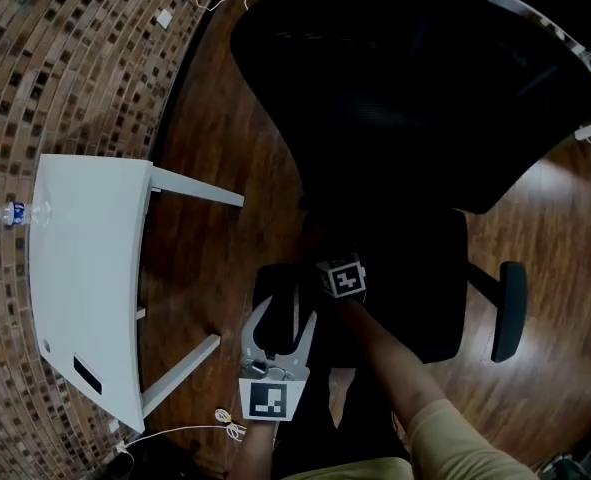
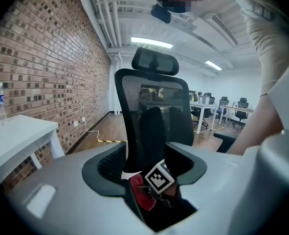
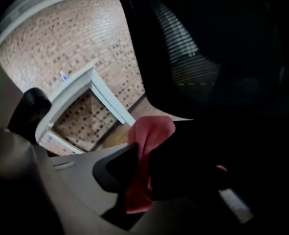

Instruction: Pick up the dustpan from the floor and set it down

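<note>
Dark wooden floor (image 1: 225, 138) is all that's seen low down, and honestly no dustpan can be picked out in any view, so its spot can't be told. It's guessed to be light, stiff plastic, best pinched at the handle. The left gripper (image 1: 285, 318) is held wide open with nothing gripped. The right gripper (image 3: 150, 154) is closed on a soft red cloth (image 3: 139, 190). A black mesh office chair (image 1: 405, 88) is parked right ahead of both, with a white table (image 1: 85, 268) off to the left gripper's left.
</note>
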Demonstrator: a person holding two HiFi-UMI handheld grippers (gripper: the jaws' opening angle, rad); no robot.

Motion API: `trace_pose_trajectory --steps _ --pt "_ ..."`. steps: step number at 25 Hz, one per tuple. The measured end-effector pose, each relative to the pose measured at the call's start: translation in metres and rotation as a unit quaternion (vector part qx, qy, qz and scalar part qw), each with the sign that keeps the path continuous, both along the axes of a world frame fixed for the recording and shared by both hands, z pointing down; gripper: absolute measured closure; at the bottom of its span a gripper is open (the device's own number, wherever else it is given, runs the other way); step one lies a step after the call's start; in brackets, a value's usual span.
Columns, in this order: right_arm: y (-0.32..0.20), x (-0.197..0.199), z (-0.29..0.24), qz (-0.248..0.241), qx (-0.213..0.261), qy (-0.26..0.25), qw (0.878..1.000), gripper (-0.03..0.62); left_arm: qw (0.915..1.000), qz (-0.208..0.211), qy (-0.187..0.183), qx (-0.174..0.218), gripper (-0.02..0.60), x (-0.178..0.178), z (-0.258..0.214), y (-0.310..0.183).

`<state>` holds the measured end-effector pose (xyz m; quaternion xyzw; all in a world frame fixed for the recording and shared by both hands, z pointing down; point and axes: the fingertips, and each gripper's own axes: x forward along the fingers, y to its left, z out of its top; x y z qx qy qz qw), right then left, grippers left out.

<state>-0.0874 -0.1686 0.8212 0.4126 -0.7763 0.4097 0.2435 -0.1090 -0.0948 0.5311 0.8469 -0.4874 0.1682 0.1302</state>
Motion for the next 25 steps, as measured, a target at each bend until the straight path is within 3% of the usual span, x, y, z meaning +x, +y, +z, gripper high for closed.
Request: trace_pose_trajectory --steps 4,9,11,15,17,19,22,25 --pt "0.035 0.127 0.028 0.048 -0.05 0.106 0.992 0.516 0.9998 0.014 0.016 0.005 0.346 0.02 0.001 0.005" --pt "0.075 0.292 0.024 0.094 -0.058 0.243 0.964 0.516 0.9984 0.035 0.046 -0.002 0.341 0.047 0.0 0.008" --pt "0.08 0.328 0.017 0.116 -0.056 0.268 0.955 0.516 0.9979 0.043 0.05 -0.003 0.341 0.055 0.001 0.009" --pt "0.08 0.362 0.0 0.165 -0.061 0.306 0.936 0.516 0.9974 0.054 0.049 0.0 0.341 0.066 0.0 0.01" --pt "0.079 0.367 -0.002 0.19 -0.06 0.316 0.928 0.516 0.9977 0.049 0.047 -0.004 0.341 0.064 -0.002 0.01" --pt "0.077 0.351 0.001 0.204 -0.057 0.299 0.931 0.516 0.9982 0.042 0.043 -0.002 0.339 0.057 -0.004 0.01" --pt "0.069 0.264 0.01 0.172 -0.044 0.169 0.969 0.514 0.999 0.027 0.037 -0.004 0.339 0.042 -0.007 0.013" --pt "0.049 0.137 -0.004 0.075 -0.014 0.037 0.996 0.514 0.9995 0.029 0.017 0.001 0.339 0.03 -0.013 0.013"
